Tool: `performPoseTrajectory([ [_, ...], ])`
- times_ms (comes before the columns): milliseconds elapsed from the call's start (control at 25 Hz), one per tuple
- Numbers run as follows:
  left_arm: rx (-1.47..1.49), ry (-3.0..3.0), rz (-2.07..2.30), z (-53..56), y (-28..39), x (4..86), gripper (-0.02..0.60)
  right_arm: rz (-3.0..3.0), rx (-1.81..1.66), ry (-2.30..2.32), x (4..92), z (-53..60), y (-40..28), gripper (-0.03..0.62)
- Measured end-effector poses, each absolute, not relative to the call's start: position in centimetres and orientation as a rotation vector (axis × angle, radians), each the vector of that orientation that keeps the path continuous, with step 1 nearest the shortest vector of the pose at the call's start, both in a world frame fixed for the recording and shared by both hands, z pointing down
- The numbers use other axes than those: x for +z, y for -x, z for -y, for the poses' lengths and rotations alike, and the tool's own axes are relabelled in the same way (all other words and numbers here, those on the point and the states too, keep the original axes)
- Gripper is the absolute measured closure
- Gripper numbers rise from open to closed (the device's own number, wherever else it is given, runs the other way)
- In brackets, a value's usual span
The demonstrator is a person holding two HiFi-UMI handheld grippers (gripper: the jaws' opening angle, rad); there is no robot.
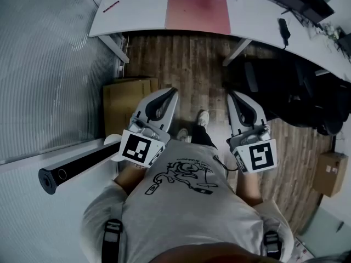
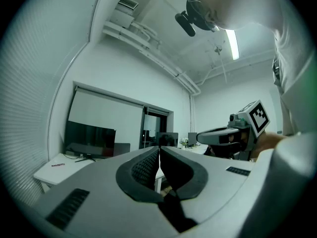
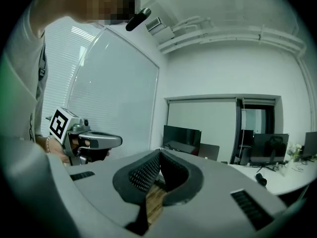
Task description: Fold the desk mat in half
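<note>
The desk mat (image 1: 197, 12) is a pinkish-red rectangle that lies flat and unfolded on the white desk (image 1: 137, 15) at the top of the head view. I stand well back from the desk, over the wooden floor. My left gripper (image 1: 170, 92) and right gripper (image 1: 232, 96) are held close to my body and point toward the desk, far short of the mat. In the left gripper view the left gripper (image 2: 159, 153) is shut with nothing in it. The right gripper (image 3: 160, 155) has its pads together at the tips and is likewise empty.
A cardboard box (image 1: 129, 100) sits on the floor left of the left gripper, and a black cylinder (image 1: 77, 166) lies on the white sill. A black office chair (image 1: 285, 92) stands at the right, with another box (image 1: 329, 171) beyond. On the desk are a red pen (image 1: 111, 6) and a black device (image 1: 284, 30).
</note>
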State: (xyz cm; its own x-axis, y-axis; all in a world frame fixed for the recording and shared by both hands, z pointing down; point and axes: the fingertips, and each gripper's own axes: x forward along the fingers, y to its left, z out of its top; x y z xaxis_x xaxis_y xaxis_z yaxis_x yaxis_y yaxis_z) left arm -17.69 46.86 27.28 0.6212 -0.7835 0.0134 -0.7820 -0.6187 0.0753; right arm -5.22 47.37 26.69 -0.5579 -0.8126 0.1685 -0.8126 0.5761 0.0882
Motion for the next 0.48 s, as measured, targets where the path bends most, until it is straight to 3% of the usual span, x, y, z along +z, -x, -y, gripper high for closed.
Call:
performPoseTrajectory([
  [480, -0.035, -2.747, 1.347, -40.6, 15.6, 28.5, 0.556, 2.603, 0.017, -1.364, 28.0, -41.4, 2.8, 0.588],
])
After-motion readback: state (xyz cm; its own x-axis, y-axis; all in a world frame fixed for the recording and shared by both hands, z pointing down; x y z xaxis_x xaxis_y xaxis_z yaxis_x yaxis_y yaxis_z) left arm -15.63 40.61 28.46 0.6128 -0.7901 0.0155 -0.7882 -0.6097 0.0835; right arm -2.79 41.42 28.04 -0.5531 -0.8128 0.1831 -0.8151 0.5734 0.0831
